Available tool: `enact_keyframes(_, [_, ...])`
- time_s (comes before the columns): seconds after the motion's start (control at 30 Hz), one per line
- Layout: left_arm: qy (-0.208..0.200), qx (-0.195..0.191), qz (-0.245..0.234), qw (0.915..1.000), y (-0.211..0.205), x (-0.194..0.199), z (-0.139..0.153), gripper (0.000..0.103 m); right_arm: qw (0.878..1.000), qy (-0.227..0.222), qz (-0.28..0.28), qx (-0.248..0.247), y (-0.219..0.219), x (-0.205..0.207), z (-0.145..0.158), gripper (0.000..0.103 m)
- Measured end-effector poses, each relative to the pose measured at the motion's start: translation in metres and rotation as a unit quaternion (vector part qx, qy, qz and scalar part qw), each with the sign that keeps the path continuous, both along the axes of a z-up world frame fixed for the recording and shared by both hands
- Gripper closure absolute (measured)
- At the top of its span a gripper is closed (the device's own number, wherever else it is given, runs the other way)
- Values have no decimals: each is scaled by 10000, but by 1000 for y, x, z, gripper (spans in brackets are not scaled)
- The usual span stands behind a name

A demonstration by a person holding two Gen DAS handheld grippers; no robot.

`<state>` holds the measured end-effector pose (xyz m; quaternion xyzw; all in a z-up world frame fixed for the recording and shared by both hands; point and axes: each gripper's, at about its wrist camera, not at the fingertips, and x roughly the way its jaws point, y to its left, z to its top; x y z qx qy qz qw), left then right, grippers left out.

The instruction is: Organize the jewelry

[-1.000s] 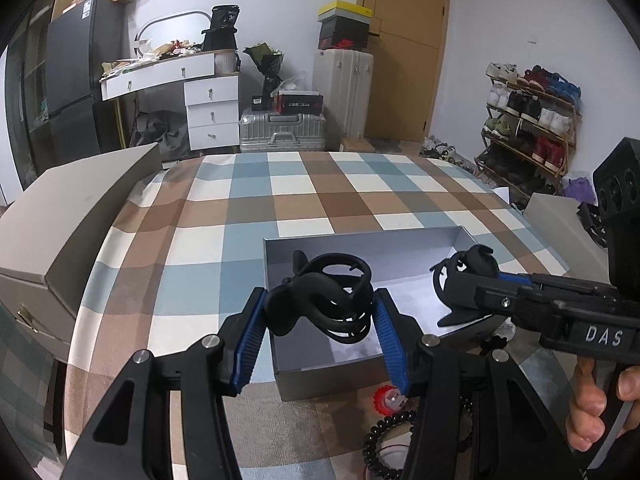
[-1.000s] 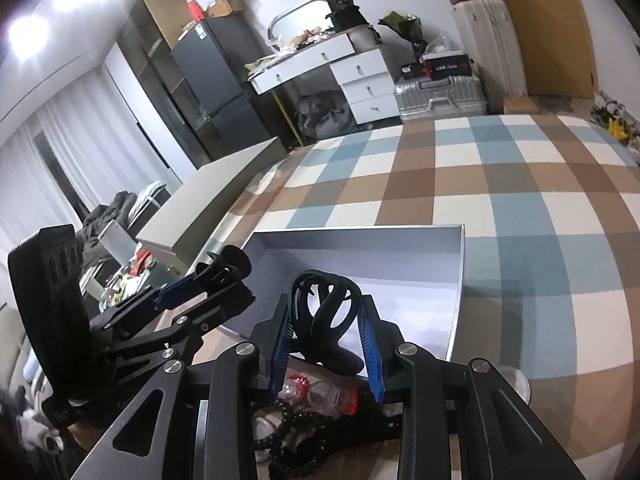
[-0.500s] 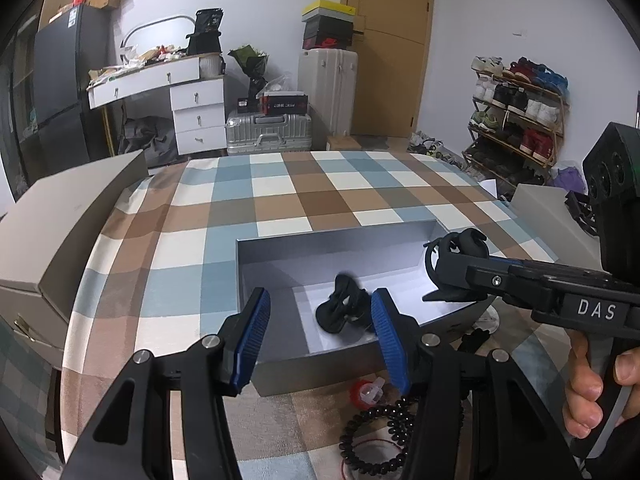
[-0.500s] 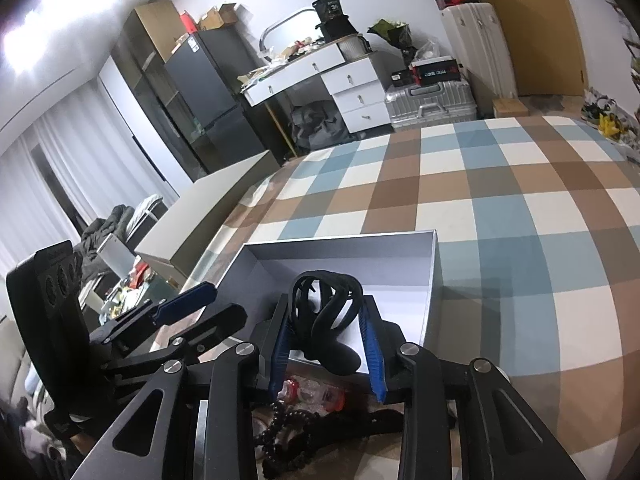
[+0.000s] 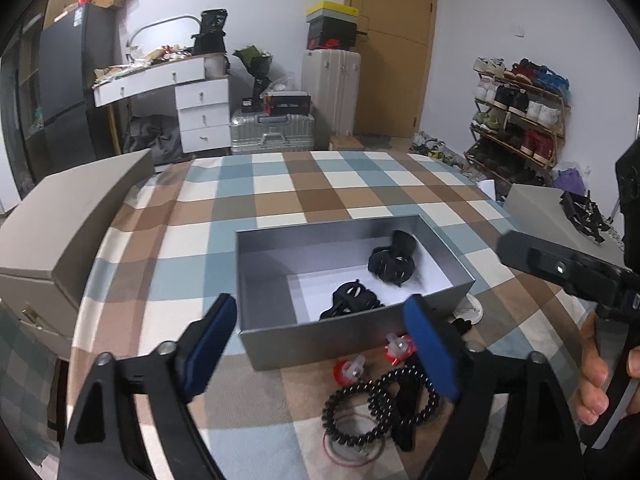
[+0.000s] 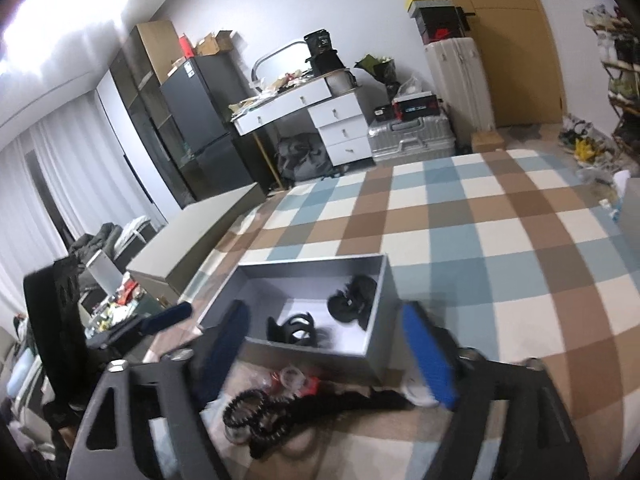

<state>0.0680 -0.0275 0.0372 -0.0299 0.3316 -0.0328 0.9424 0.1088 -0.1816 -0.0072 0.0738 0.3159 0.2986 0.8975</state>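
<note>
An open grey box [image 5: 352, 334] stands on the checked cloth, with two black hair claws lying inside: one near the front wall [image 5: 352, 300], one further back right [image 5: 394, 264]. My left gripper [image 5: 320, 344] hovers just in front of the box, its jaws opening, nothing between the blue pads. My right gripper [image 6: 328, 352] is also short of the box [image 6: 304, 350], jaws opening and empty; both claws [image 6: 296, 328] [image 6: 352, 300] lie below it. A black spiral hair tie [image 5: 376, 408] and small red clips [image 5: 348, 372] lie before the box.
A large beige box [image 5: 68, 232] stands along the table's left side and a grey one [image 5: 536, 208] at the right. A hand [image 5: 600, 376] holds the right gripper's handle. A small white round thing [image 5: 472, 308] lies by the grey box's right corner.
Both grippers held a black claw over the box. The left one dropped first, then the right; both jaws spread wide and both grippers drew back from the box.
</note>
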Motion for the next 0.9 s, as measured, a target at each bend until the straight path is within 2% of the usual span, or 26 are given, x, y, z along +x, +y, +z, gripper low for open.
enact_keyframes(0.07, [-26, -17, 94, 10000, 2, -5, 1, 16, 9999, -87, 6, -137, 0, -5, 1, 5])
enact_keyframes(0.1, [-28, -44, 108, 9999, 3, -8, 1, 12, 9997, -126, 16, -210, 1, -7, 2, 0])
enact_keyframes(0.2, [-92, -94, 170, 9998, 5, -15, 2, 1, 9990, -224, -42, -382, 2, -12, 3, 0])
enact_keyframes(0.33, [-78, -19, 204, 9998, 3, -19, -1, 1, 9991, -172, 69, -377, -2, -17, 0, 0])
enact_keyframes(0.57, [-7, -123, 193, 9997, 2, -23, -11, 1, 9986, -87, 24, -522, -14, -12, -3, 0])
enact_keyframes(0.7, [61, -153, 211, 9996, 2, -22, -16, 1, 9990, 68, -47, -429, -28, -7, -4, 0])
enact_keyframes(0.9, [138, -161, 314, 9993, 3, -27, -22, 1, 9980, 243, -39, -589, -34, 0, -15, 0])
